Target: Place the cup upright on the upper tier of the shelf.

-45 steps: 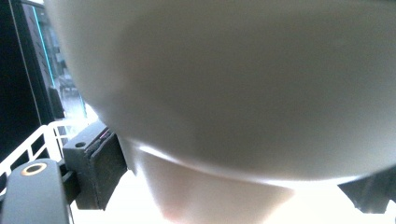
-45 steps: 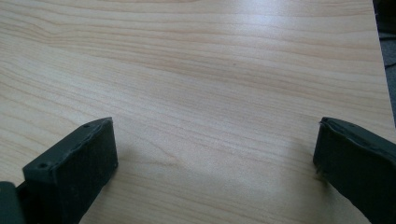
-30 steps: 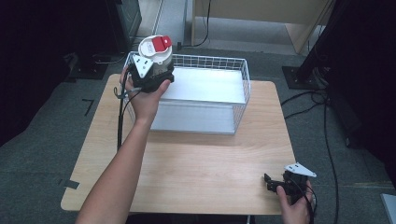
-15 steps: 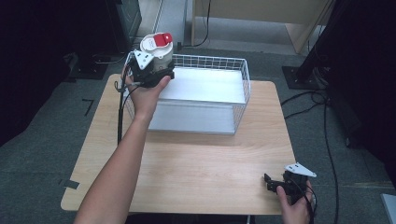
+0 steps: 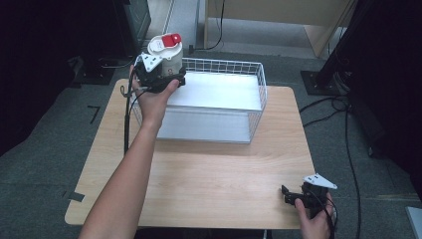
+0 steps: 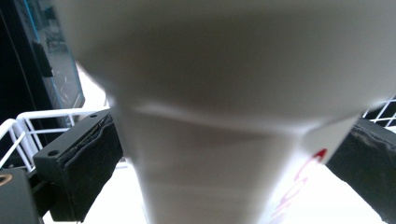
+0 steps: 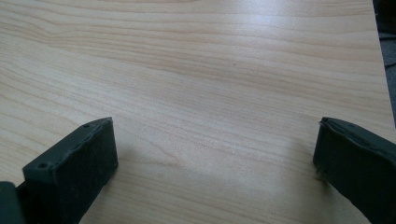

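- Bottle (image 5: 165, 48) with the red and white lid is clamped in the left gripper (image 5: 160, 74), held up over the far-left corner of the wire basket (image 5: 261, 94).
- Left gripper view backs that up: both pads squeezed tight against the white bottle body (image 6: 224, 154), basket wire behind.
- Looks like the placing step to me, bottle carried but not set down yet.
- Next move probably means lowering it inside the rim onto the white basket floor, then letting go.
- Right gripper (image 5: 298, 195) sits near the table (image 5: 209, 174) front-right corner, jaws wide apart, nothing in them.
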`<state>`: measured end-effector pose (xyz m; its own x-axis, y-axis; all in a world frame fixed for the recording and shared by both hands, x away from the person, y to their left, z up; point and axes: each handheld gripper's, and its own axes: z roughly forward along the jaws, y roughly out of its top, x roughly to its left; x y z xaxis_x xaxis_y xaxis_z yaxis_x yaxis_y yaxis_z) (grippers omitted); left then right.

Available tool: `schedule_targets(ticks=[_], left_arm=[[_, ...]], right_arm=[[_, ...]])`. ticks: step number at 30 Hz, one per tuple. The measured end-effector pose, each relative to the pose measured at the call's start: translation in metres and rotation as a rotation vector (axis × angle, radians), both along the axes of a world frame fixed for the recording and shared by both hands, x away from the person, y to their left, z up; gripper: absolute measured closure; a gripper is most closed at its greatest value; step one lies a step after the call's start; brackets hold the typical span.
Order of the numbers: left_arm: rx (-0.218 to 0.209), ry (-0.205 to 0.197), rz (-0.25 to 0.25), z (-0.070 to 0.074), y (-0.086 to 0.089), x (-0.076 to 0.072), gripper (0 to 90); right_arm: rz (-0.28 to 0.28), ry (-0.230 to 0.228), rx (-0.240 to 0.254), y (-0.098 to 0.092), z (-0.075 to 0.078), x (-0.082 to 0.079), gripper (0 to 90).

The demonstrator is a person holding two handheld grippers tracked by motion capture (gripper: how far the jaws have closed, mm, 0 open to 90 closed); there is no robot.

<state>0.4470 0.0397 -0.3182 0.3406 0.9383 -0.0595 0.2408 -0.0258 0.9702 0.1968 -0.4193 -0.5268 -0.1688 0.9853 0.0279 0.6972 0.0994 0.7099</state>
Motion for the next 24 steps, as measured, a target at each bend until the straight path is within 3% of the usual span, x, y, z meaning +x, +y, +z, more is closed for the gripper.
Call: schedule_targets(ticks=[1,3,24], left_arm=[[0.004,-0.006,0.007,-0.0001,-0.0008,-0.0007,2.9],[0.028,-0.017,0.015,-0.0003,-0.0027,-0.0024,11.8],[0.035,-0.029,0.017,-0.0021,-0.0008,-0.0064,12.2]], right_arm=[[0.0,0.0,0.0,0.0,0.0,0.0,0.0],[0.0,0.0,0.0,0.0,0.0,0.0,0.0],[0.0,0.0,0.0,0.0,0.0,0.0,0.0]])
